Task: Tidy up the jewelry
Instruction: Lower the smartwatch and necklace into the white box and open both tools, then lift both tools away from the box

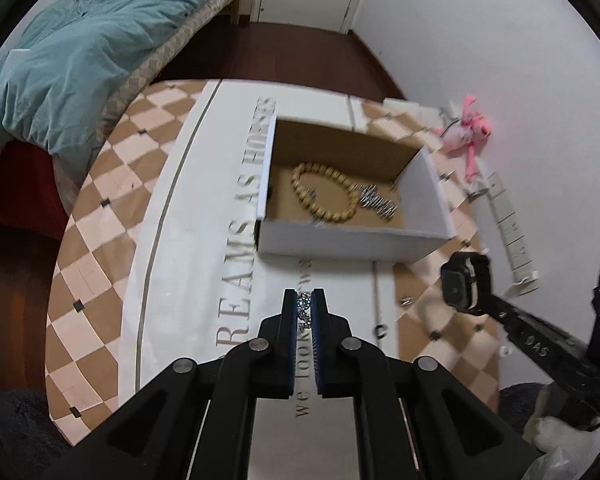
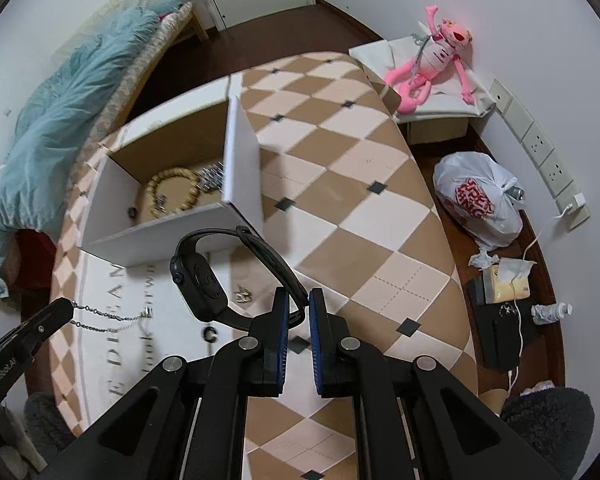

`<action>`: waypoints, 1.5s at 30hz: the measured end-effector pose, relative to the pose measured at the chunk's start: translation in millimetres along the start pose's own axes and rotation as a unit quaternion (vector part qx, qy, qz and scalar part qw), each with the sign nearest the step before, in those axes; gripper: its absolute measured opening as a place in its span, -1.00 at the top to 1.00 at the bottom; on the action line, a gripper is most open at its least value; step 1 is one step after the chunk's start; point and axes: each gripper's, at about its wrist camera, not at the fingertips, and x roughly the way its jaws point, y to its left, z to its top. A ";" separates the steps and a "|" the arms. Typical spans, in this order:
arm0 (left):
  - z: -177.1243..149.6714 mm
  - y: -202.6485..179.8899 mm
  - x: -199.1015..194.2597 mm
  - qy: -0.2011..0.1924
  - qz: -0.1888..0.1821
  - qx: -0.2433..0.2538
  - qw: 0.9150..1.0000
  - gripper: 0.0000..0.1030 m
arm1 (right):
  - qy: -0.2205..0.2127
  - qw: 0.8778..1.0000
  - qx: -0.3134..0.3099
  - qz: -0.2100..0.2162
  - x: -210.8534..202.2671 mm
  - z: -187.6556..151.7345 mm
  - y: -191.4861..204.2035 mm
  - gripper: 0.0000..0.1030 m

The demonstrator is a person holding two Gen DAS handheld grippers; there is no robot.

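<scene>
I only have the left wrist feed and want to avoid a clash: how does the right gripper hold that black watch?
Observer: The right gripper is shut on the strap of the black watch; the case hangs to its left.
Operator: And my chain?
Observer: The silver chain trails in two strands from the left gripper above the white mat.
Operator: Anything beyond the table?
Observer: A white plastic bag sits on the floor.

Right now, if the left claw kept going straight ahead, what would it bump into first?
Probably the near white wall of the cardboard box, straight ahead of the left claw holding the silver chain. Depth is hard to judge.
</scene>
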 end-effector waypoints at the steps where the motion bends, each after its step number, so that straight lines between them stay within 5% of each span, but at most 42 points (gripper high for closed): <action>1: 4.3 -1.7 -6.7 -0.006 -0.004 0.001 1.000 0.92 | -0.004 1.000 -0.002 0.005 -6.1 3.0 2.5 0.80; 12: 83.2 -27.2 -58.0 -0.063 -0.057 0.040 0.996 0.92 | -0.042 0.996 -0.066 0.039 -54.0 71.6 43.8 0.81; 18: 117.4 -27.8 -22.8 -0.033 -0.051 0.053 0.997 0.92 | 0.004 0.995 -0.099 0.023 -15.9 113.4 62.9 0.81; 25: 131.0 -19.7 21.0 0.025 -0.044 0.045 0.998 0.91 | 0.076 0.989 -0.129 0.007 37.0 123.8 74.3 0.80; 32: 130.8 -13.8 38.4 0.054 0.025 0.031 0.998 0.79 | 0.122 0.981 -0.153 -0.004 59.2 122.0 81.5 0.62; 34: 130.6 -12.6 39.4 0.053 0.043 0.033 0.997 0.53 | 0.118 0.980 -0.159 -0.011 58.1 121.7 81.6 0.29; 36: 130.3 -10.7 38.2 0.046 0.047 0.031 0.997 -0.05 | 0.113 0.981 -0.159 -0.012 53.8 122.9 80.9 -0.09; 37: 128.8 -9.5 36.5 0.041 0.052 0.029 0.997 -0.44 | 0.108 0.981 -0.158 -0.012 51.0 123.7 80.9 -0.10; 40: 122.9 -8.0 34.0 0.025 0.078 0.034 0.996 -0.57 | 0.095 0.982 -0.159 -0.023 42.5 123.2 80.4 -0.24; 42: 116.6 -5.5 38.0 0.028 0.093 0.035 0.995 -0.81 | 0.092 0.983 -0.155 -0.035 42.0 120.0 78.0 -0.76; 43: 113.0 -4.1 39.9 0.029 0.099 0.034 0.994 -0.97 | 0.092 0.983 -0.152 -0.041 42.8 117.5 76.5 -0.82; 45: 104.5 -2.1 43.8 0.028 0.110 0.036 0.993 -0.97 | 0.096 0.984 -0.140 -0.047 45.7 111.1 70.6 -0.82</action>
